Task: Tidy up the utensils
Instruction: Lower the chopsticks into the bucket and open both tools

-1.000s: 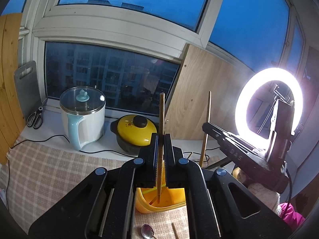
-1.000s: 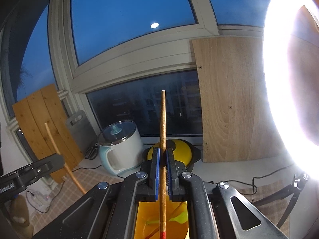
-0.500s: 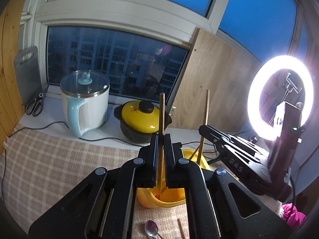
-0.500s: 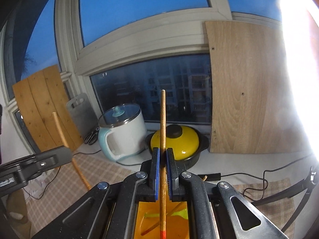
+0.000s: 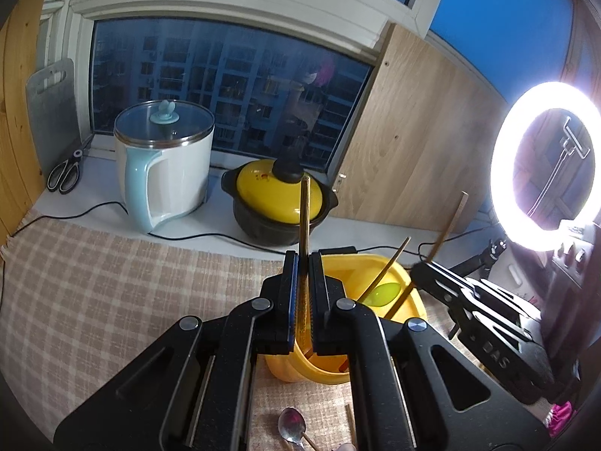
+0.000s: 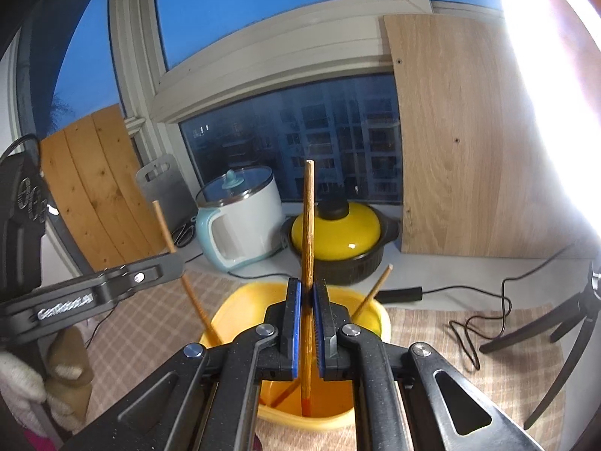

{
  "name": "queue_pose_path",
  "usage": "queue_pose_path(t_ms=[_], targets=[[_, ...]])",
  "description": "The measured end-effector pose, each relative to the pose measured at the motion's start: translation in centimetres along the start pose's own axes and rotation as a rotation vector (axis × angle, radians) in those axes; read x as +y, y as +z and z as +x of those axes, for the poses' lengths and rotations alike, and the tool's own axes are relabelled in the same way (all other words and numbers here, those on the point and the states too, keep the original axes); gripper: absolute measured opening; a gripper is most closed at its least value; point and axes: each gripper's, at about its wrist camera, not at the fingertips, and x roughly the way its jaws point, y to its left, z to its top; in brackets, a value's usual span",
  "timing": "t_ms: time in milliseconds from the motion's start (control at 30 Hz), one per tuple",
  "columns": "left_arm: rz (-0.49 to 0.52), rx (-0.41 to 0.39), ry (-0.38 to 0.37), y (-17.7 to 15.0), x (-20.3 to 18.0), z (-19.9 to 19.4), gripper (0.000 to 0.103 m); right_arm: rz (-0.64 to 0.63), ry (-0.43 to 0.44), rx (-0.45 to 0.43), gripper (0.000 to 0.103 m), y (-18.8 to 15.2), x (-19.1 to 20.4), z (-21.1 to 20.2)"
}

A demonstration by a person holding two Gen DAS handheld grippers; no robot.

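In the left wrist view my left gripper (image 5: 303, 261) is shut on an upright wooden chopstick (image 5: 305, 210), whose lower end dips into the yellow container (image 5: 407, 282) below the jaws. My right gripper (image 5: 424, 268) comes in from the right, shut on a second chopstick (image 5: 450, 223) that slants into the same container. A third chopstick (image 5: 388, 267) and a green spoon (image 5: 383, 293) lie inside. In the right wrist view my right gripper (image 6: 308, 291) clamps its chopstick (image 6: 308, 218), red tip down in the yellow container (image 6: 225, 319). My left gripper (image 6: 174, 263) is at the left.
A metal spoon (image 5: 293, 423) and a loose chopstick (image 5: 351, 423) lie on the checked cloth (image 5: 112, 282) near me. On the sill behind stand a white kettle pot (image 5: 165, 169), a yellow casserole (image 5: 278, 203) and scissors (image 5: 65, 174). At the right are a ring light (image 5: 544, 165), cables and a tripod leg (image 6: 526, 334).
Both grippers have sunk toward the yellow container, each still clamping its chopstick. The chopstick tips now reach lower into the container.
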Motion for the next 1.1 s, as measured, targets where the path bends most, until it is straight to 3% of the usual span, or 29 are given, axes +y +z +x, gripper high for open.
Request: queue_pose_path(t_ms=[400, 433, 533, 600, 667, 767, 900, 967, 1033, 1100], targets=[[0.023, 0.016, 0.013, -0.8, -0.3, 0.6, 0.003, 0.012, 0.018, 0.035, 0.007, -2.2, -0.2, -0.9], [0.026, 0.016, 0.015, -0.8, -0.4, 0.6, 0.006, 0.013, 0.021, 0.033, 0.015, -2.3, -0.2, -1.1], [0.031, 0.002, 0.015, -0.9, -0.6, 0.0, 0.037, 0.008, 0.021, 0.024, 0.031, -2.5, -0.1, -1.8], [0.036, -0.01, 0.022, -1.1, -0.7, -0.5, 0.039, -0.002, 0.019, 0.018, 0.037, -2.7, 0.1, -2.4], [0.037, -0.016, 0.022, -1.2, -0.7, -0.9, 0.039, -0.01, 0.016, 0.013, 0.06, -3.0, 0.3, -3.0], [0.043, -0.023, 0.025, -1.4, -0.8, -1.5, 0.039, -0.015, 0.015, 0.006, 0.075, -3.5, 0.6, -3.8], [0.049, -0.026, 0.029, -1.8, -0.9, -2.1, 0.044, -0.023, 0.004, -0.006, 0.088, -4.0, 0.7, -4.9], [0.05, -0.033, 0.029, -2.0, -1.0, -2.6, 0.054, -0.016, 0.002, -0.018, 0.095, -4.2, 0.6, -5.6], [0.053, -0.045, 0.028, -2.3, -1.0, -3.1, 0.058, -0.009, -0.004, -0.026, 0.101, -4.5, 0.3, -6.2], [0.056, -0.053, 0.026, -2.6, -1.0, -3.6, 0.06, -0.006, -0.014, -0.027, 0.103, -4.8, 0.2, -6.6]])
